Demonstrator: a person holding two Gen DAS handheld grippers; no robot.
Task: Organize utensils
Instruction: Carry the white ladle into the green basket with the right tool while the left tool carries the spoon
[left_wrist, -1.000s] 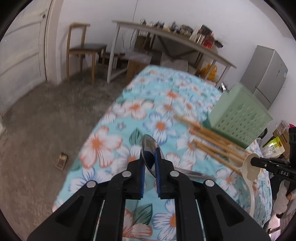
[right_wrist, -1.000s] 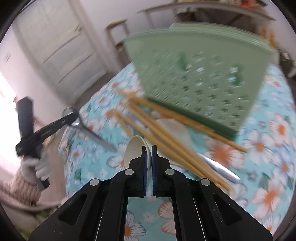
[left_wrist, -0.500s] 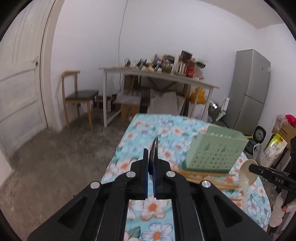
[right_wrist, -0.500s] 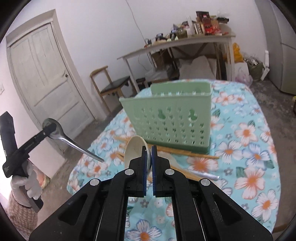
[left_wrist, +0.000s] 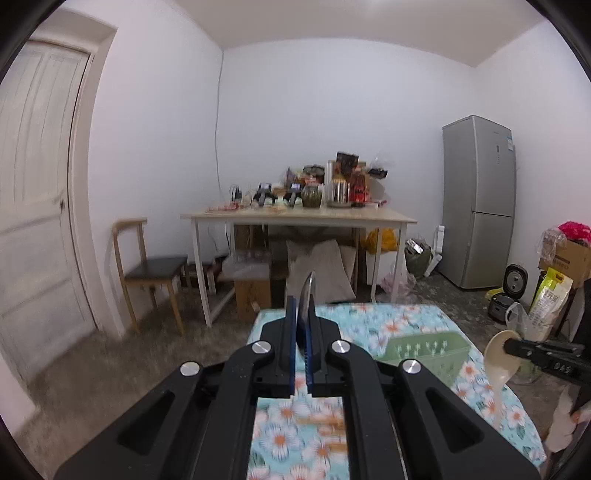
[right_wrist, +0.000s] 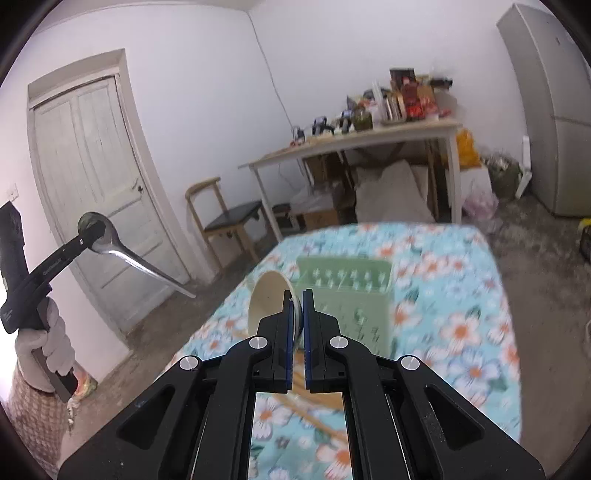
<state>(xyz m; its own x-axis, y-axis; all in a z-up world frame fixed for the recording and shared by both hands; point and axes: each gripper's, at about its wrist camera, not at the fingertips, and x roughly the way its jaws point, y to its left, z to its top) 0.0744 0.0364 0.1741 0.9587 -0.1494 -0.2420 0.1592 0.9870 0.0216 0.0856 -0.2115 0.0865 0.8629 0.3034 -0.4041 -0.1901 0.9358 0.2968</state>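
My left gripper (left_wrist: 303, 307) is shut on a metal spoon (left_wrist: 308, 290), gripped by its bowl and seen edge-on. In the right wrist view that left gripper (right_wrist: 91, 233) is high at the left, and the metal spoon (right_wrist: 110, 242) slants its handle down to the right. My right gripper (right_wrist: 297, 300) is shut on a cream plastic spoon (right_wrist: 266, 300), also gripped at the bowl. The left wrist view shows the cream spoon (left_wrist: 498, 356) hanging handle-down from the right gripper (left_wrist: 514, 345). Below both stands a green perforated utensil basket (right_wrist: 354, 291) on the floral tablecloth (right_wrist: 454, 332).
Wooden chopsticks (right_wrist: 317, 421) lie blurred on the cloth under my right gripper. A gloved hand (right_wrist: 44, 343) holds the left gripper's handle. Beyond the table are a wooden chair (left_wrist: 147, 266), a cluttered white table (left_wrist: 303, 218) and a grey fridge (left_wrist: 478, 199).
Both grippers have risen from the tabletop, each carrying its spoon, and tilted up toward the room. The basket and chopsticks now sit lower in both views.
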